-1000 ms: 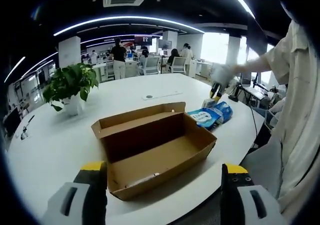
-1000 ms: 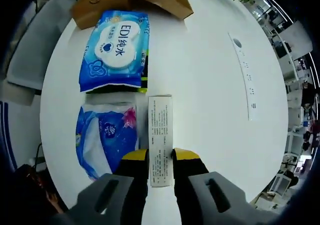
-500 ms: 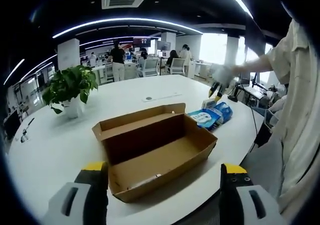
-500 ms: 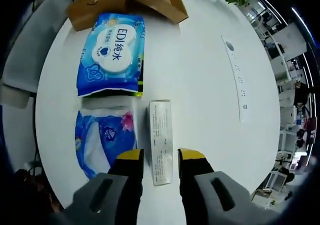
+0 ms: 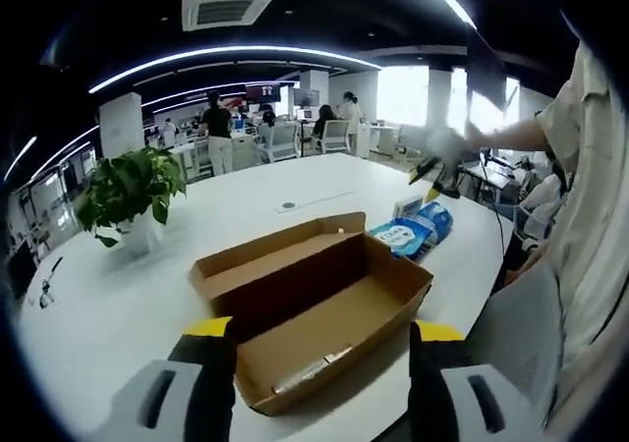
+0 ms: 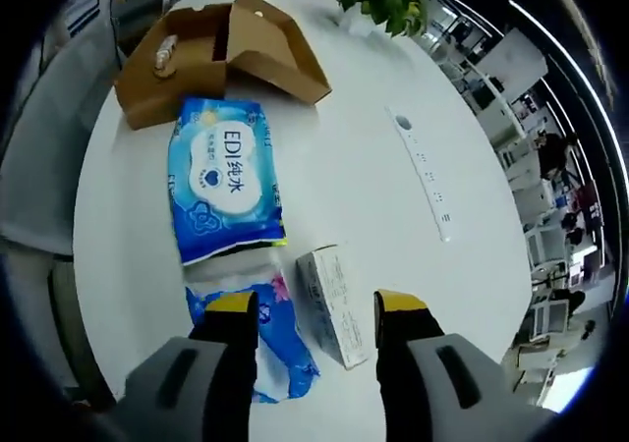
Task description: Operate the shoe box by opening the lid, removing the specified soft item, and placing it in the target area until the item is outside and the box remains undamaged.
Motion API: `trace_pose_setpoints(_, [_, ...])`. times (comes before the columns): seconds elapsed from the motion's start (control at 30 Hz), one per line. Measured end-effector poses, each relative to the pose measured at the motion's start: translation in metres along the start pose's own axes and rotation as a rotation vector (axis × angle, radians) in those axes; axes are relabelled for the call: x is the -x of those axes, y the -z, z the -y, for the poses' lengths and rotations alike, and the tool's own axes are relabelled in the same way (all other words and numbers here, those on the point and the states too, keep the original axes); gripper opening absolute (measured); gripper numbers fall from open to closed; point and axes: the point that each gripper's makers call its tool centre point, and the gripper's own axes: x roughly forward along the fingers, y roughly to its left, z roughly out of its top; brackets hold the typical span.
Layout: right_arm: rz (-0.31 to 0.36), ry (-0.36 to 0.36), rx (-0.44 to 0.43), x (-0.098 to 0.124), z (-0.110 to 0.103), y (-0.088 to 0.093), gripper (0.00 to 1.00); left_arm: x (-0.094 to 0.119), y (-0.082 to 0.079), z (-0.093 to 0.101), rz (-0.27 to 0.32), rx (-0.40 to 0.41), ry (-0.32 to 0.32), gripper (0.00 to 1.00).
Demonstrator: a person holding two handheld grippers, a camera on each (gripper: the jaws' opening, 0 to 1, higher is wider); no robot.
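Lying open, brown shoe box (image 5: 314, 309), lid flipped back

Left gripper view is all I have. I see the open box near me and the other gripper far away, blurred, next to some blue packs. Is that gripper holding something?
Observer: No. In the right gripper view the right gripper is open. A small white carton lies on the table between its jaws, not gripped.
Operator: How many blue packs are there, and how do they lie?
Observer: Two. A larger pack of wipes lies flat on the side toward the box. A second blue pack lies right beside the carton, partly hidden behind one jaw.
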Motion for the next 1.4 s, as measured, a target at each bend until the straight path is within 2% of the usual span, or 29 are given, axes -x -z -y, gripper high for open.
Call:
trace_pose_setpoints(0.03, [0.026, 0.019, -0.037, 0.005, -0.002, -0.005, 0.51, -0.001, -0.001, -0.001, -0.004, -0.011, 0.006, 0.69])
trace_pose_setpoints(0.27, [0.109, 0.072, -0.136, 0.035, -0.022, -0.023, 0.68, -0.006, -0.002, -0.011, -0.042, -0.048, 0.064, 0.62])
trace_pose_setpoints(0.43, [0.136, 0.106, -0.183, 0.052, -0.036, -0.029, 0.75, -0.013, -0.003, -0.016, -0.069, -0.066, 0.112, 0.57])
trace_pose_setpoints(0.53, [0.196, 0.147, -0.262, 0.065, -0.042, -0.039, 0.80, -0.019, -0.002, -0.019, -0.090, -0.086, 0.135, 0.56])
trace_pose_setpoints(0.63, [0.237, 0.190, -0.271, 0.075, -0.048, -0.045, 0.86, -0.025, -0.002, -0.020, -0.105, -0.078, 0.190, 0.55])
trace_pose_setpoints(0.77, [0.264, 0.223, -0.316, 0.084, -0.061, -0.049, 0.95, -0.032, -0.003, -0.023, -0.120, -0.104, 0.231, 0.53])
trace_pose_setpoints(0.8, [0.272, 0.226, -0.322, 0.087, -0.066, -0.051, 0.96, -0.035, -0.001, -0.023, -0.135, -0.126, 0.245, 0.52])
trace_pose_setpoints(0.93, [0.285, 0.242, -0.343, 0.097, -0.083, -0.053, 0.96, -0.039, -0.002, -0.016, -0.168, -0.127, 0.341, 0.52])
trace_pose_setpoints(1.2, [0.314, 0.250, -0.397, 0.118, -0.121, -0.061, 0.96, -0.048, 0.008, -0.023, -0.279, -0.255, 0.391, 0.52])
trace_pose_setpoints(1.4, [0.332, 0.247, -0.444, 0.123, -0.143, -0.064, 0.96, -0.059, 0.013, -0.024, -0.319, -0.307, 0.417, 0.52])
